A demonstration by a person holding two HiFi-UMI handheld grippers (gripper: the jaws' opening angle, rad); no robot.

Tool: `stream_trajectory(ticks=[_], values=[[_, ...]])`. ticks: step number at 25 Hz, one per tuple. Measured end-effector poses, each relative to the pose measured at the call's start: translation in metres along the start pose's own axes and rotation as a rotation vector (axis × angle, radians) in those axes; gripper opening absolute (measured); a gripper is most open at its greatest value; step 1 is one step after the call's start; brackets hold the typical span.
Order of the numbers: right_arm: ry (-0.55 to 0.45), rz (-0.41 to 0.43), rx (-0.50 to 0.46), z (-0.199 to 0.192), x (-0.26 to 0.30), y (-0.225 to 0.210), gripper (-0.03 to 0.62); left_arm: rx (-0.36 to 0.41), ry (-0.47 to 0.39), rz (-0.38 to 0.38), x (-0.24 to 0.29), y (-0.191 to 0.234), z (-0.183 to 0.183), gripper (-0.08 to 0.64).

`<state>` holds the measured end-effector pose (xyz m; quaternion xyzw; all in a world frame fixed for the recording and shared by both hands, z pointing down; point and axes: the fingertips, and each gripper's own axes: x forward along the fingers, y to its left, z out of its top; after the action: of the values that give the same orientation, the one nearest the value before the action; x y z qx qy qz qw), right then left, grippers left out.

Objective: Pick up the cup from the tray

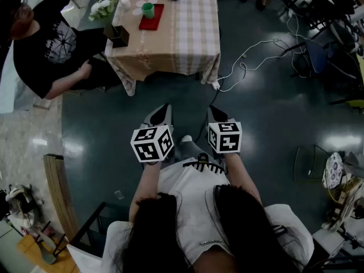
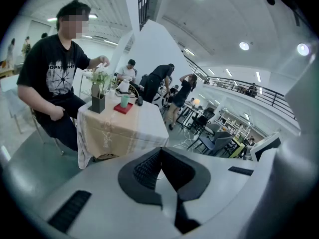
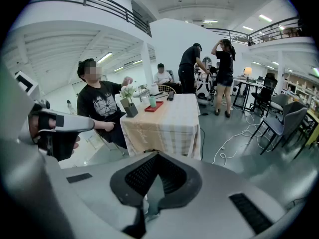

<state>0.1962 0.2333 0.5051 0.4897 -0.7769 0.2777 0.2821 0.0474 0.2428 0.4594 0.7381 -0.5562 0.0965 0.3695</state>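
Note:
A green cup stands on a red tray near the far left of a table with a checked cloth. The same cup and tray appear small in the left gripper view, and the cup on its tray in the right gripper view. Both grippers are held well short of the table, in front of the person's chest. My left gripper has its tips together with nothing between them. My right gripper is shut and empty too.
A seated person in a black shirt is at the table's left side, one hand by a flower pot. White cables trail over the dark floor right of the table. Chairs stand at the right. Several people stand behind the table.

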Motion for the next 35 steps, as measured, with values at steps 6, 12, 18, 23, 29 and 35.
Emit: stream_trajectory(ticks=[6, 12, 18, 23, 29, 35], values=[[0.014, -0.001, -0.001, -0.003, 0.003, -0.003, 0.009, -0.013, 0.013, 0.013, 0.002, 0.004, -0.005, 0.008], [-0.008, 0.013, 0.01, 0.01, 0.014, -0.002, 0.011, -0.025, 0.018, 0.012, 0.012, 0.012, 0.004, 0.008], [-0.018, 0.128, 0.007, 0.039, 0.045, 0.013, 0.205, -0.035, 0.033, 0.0, 0.038, 0.032, 0.025, 0.008], [-0.053, 0.158, -0.046, 0.086, 0.076, 0.021, 0.281, 0.001, 0.035, -0.009, 0.073, 0.055, 0.064, 0.008], [-0.044, 0.148, -0.088, 0.125, 0.106, 0.032, 0.312, 0.0, 0.031, -0.029, 0.096, 0.082, 0.101, 0.008], [-0.059, 0.149, -0.093, 0.132, 0.12, 0.05, 0.33, 0.029, 0.031, -0.027, 0.096, 0.104, 0.111, 0.008]])
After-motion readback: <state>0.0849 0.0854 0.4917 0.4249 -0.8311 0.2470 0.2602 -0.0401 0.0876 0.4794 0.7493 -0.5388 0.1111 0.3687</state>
